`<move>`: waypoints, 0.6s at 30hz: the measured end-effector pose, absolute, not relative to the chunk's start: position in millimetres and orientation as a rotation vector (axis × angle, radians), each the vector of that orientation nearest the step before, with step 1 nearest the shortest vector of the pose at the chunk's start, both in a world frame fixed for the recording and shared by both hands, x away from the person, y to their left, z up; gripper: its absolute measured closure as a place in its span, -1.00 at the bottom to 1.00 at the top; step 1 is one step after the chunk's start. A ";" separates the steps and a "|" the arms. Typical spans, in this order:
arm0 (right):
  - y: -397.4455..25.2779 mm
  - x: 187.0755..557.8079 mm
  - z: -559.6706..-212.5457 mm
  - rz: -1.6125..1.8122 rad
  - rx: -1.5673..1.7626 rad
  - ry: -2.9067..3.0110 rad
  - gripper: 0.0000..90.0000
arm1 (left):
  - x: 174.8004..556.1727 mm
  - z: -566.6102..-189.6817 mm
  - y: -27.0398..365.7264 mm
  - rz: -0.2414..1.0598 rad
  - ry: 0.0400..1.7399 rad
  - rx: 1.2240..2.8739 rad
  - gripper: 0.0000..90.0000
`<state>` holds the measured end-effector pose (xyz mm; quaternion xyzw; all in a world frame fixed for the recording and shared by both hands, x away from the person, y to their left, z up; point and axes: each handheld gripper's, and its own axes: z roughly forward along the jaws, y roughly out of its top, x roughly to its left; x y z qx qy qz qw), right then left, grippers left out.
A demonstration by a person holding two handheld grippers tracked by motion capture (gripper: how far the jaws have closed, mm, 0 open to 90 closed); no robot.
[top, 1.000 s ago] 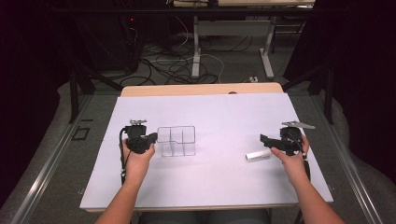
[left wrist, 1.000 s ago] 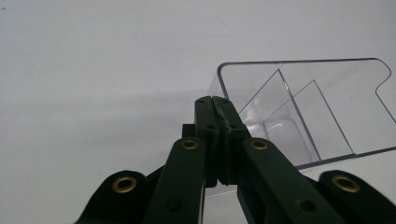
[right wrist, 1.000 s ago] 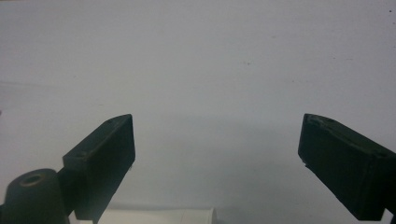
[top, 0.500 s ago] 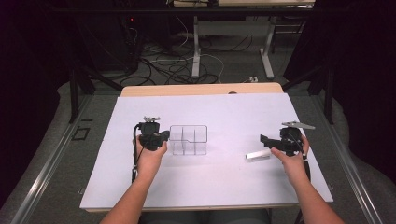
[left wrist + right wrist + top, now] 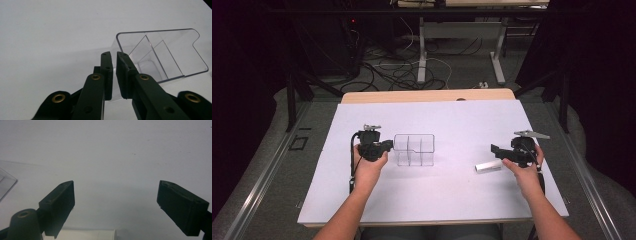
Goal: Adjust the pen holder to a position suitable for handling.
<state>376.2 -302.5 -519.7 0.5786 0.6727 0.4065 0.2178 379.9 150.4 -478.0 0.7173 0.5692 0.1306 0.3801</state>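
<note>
1. Progress looks early: the left claw is clamped on the near-left wall of the clear organizer, while the white block lies loose on the surface, not yet picked up.
2. Left of centre on the surface stands the clear organizer, upright, with the left claw at its 9 o'clock edge.
3. At 3 o'clock from the organizer, well apart, lies the white block, just below the right claw.
4. That right claw stands spread wide and holds nothing.
5. Inside the organizer, thin dividers form several compartments; all appear empty.
6. What remains, I judge, is grasping the block and dropping it into a compartment.
</note>
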 end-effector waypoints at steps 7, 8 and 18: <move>-302.3 375.2 -517.7 1.135 1.581 1.869 -0.67 | 372.9 -476.0 161.3 0.328 1.415 1.824 0.65; -302.0 374.8 -517.1 1.134 1.586 1.871 -0.66 | 371.8 -476.6 162.7 0.327 1.409 1.822 0.62; -298.2 374.1 -515.9 1.117 1.533 1.910 -0.62 | 366.5 -485.2 176.6 0.319 1.366 1.794 0.24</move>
